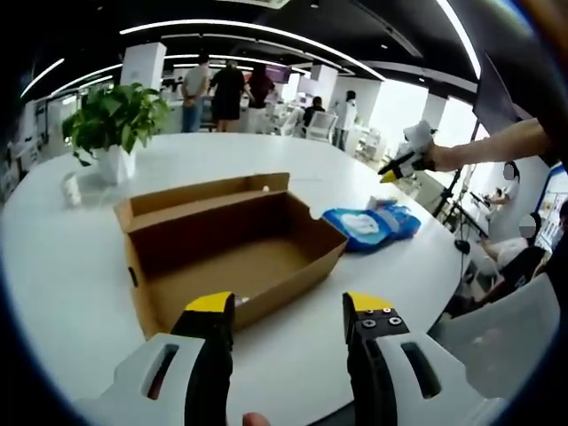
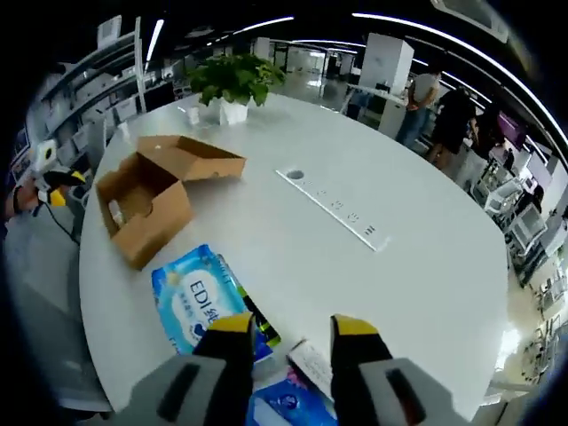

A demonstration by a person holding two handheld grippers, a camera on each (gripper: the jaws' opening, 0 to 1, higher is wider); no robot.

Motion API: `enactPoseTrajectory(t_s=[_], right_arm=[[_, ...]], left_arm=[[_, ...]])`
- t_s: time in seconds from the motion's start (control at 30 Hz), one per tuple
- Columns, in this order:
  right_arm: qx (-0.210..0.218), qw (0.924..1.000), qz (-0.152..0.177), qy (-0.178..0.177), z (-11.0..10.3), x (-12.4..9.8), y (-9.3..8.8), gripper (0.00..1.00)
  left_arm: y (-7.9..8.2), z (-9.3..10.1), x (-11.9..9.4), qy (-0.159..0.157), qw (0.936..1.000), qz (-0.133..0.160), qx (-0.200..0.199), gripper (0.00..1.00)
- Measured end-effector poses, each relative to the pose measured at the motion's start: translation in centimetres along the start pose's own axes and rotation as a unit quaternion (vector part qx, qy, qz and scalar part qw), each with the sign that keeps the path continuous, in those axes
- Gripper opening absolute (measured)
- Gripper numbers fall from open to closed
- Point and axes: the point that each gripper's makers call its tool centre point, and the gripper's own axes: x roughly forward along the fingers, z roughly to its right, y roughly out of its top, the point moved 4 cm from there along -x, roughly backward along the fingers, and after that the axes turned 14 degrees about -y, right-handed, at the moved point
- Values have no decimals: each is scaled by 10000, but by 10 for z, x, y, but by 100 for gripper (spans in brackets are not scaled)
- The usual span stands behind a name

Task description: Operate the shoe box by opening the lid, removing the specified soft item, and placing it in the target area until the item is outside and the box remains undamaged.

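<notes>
From my left claw [image 1: 288,315] I look along two spread jaws with nothing between them, hovering low over the white counter [image 1: 71,266]. At 11 o'clock, far back on the counter, I see a potted plant [image 1: 114,124] with a small pale object I cannot identify just beside it at its 8 o'clock. Dead ahead at 12 o'clock sits the shoe box [image 1: 226,244], brown cardboard, lid folded back flat behind it, its inside looking bare apart from a small pale scrap near the front wall. At 1 o'clock, just beside the box's right end, lies the blue soft pack [image 1: 368,224], outside the box on the counter. At 2 o'clock the right claw [image 1: 390,173] comes in high above the counter, held by a bare arm [image 1: 493,142]. Several people [image 1: 226,93] stand far behind the counter.

From my right claw [image 2: 288,333], jaws also apart and empty, the left claw [image 2: 55,191] shows at 9 o'clock, off the counter's edge. The shoe box [image 2: 146,200] lies at 10 o'clock, lid open toward the plant [image 2: 232,84] at 11. The blue soft pack [image 2: 197,297] sits right ahead of my left jaw, with more blue packaging [image 2: 293,399] beneath the claw. A power strip [image 2: 337,209] set in the counter runs at 1 o'clock. Nothing stands between either claw and the box.
</notes>
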Motion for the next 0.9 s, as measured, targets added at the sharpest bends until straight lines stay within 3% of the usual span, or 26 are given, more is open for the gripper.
enactPoseTrajectory(t_s=[0.37, 0.67, 0.9], right_arm=[[489, 9970, 570, 179, -43, 5, 31, 33], [900, 9890, 1136, 281, -71, 4, 68, 33], [939, 9852, 1394, 328, -98, -2, 83, 34]], left_arm=[[4, 3, 1, -62, 9999, 77, -23, 50], [7, 6, 3, -137, 9998, 128, -16, 50], [7, 10, 4, -217, 9996, 163, -47, 50]])
